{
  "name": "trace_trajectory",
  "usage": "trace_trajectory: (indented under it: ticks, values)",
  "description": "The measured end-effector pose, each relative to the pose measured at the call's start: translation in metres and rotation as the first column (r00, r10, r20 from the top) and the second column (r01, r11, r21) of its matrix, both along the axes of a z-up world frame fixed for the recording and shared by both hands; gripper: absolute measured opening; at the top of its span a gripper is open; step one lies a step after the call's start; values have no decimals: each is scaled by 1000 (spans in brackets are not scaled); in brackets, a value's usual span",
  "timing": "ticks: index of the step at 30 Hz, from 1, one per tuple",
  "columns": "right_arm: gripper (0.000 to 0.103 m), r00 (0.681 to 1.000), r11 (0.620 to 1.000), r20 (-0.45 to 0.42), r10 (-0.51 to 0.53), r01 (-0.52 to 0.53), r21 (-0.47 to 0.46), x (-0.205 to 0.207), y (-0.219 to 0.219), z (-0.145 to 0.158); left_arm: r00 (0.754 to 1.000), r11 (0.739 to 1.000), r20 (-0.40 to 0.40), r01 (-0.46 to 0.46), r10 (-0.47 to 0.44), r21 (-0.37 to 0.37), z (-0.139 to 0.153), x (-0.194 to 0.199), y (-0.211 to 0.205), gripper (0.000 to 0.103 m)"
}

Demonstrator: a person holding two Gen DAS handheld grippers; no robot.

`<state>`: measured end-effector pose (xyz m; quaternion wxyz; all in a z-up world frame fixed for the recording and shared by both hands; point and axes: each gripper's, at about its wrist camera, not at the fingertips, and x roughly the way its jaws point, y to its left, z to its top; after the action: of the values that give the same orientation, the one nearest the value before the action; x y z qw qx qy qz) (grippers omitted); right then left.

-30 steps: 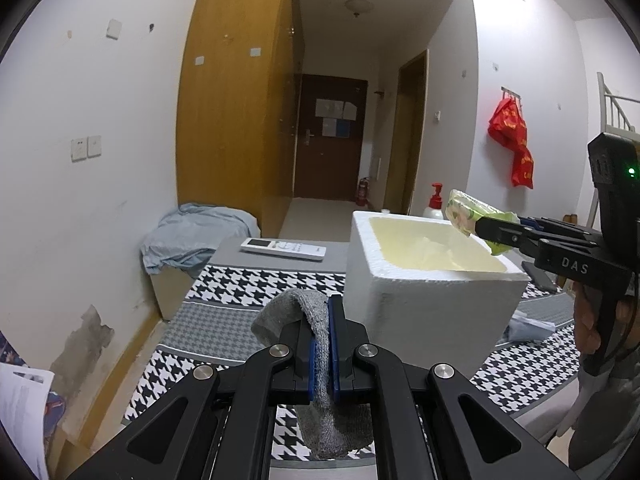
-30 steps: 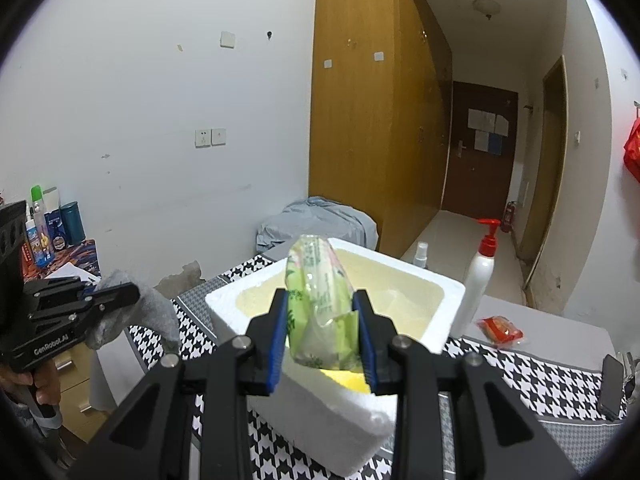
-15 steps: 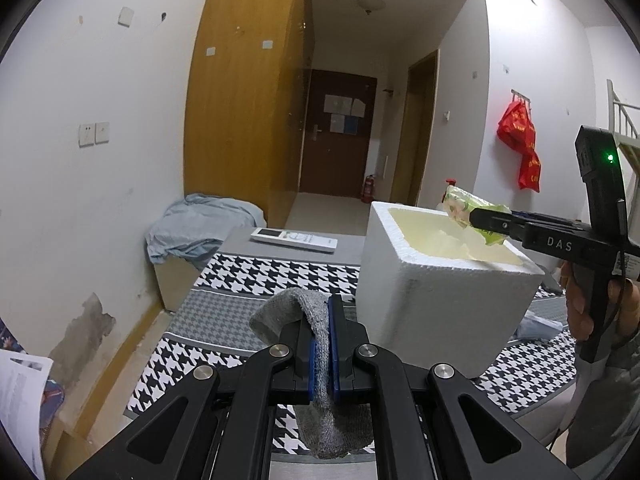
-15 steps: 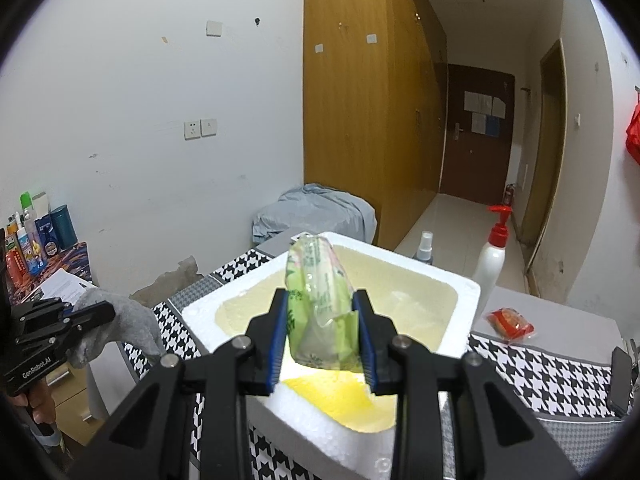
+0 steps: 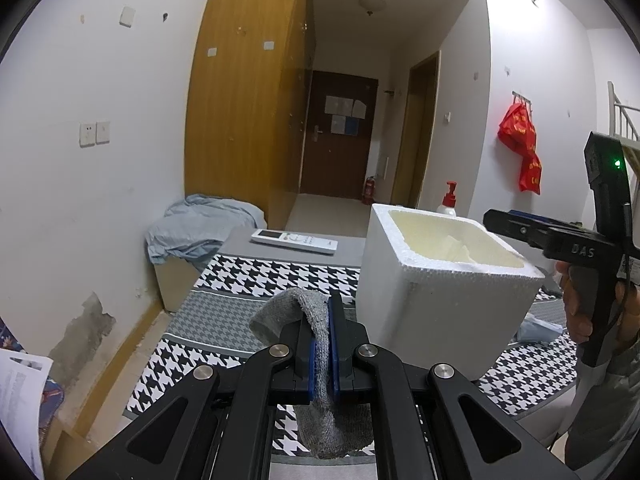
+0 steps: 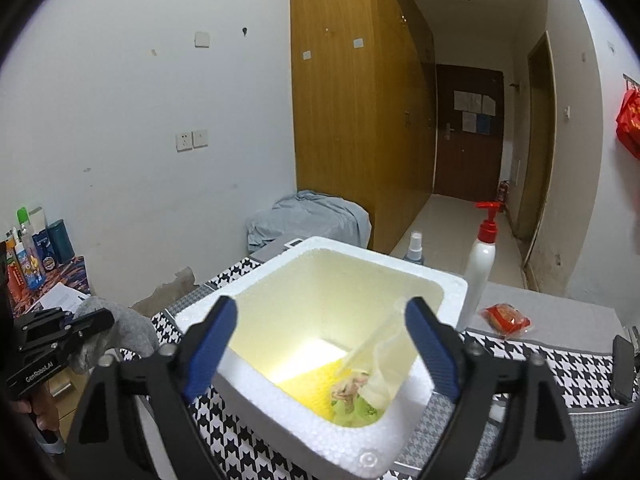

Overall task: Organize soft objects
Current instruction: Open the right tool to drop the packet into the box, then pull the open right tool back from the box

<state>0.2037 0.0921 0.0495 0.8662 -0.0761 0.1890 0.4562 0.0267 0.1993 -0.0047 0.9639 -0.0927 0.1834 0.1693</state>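
sock first: in the left wrist view we see the grey sock pinched between the blue pads of our left hand-held gripper, whose jaws are shut tight on it, the cuff flopping over to the left and the toe hanging below. it hangs over the houndstooth cloth on the desk, just left of the white foam box. beyond lies a white remote, and a pump bottle peeks over the box's far rim. at the right edge our right hand-held gripper reaches over the box, gripped by a hand; from here we cannot tell how wide it stands.

in the right wrist view our right hand-held gripper is above the foam box, its jaws opening wide with nothing pressed between the pads. down inside the box, at the near right corner of the floor, lies a green plastic packet, tilted against the wall. the pump bottle stands just behind the box, a small spray bottle beside it, and a red packet rests on the desk to the right. at far left our left hand-held gripper holds the sock.
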Motion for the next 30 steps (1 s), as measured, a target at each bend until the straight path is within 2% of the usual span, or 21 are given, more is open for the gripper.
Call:
trace_trajectory:
  ticks: [2,8,30]
  values:
    - [103,1000,1000,-3,-11,11,19,-1,-4,1,1000,1000,0,-1,1,1,0,-1,-1,5]
    - [103,1000,1000,-17,-19,19,20,-2,-8,2,1000,1000,5,1,-1,10,2,-4,-4,5]
    - [103,999,1000,41,-19,18,23,-23,-43,4,999,1000,33,5,-6,29,19,-8,-20,5]
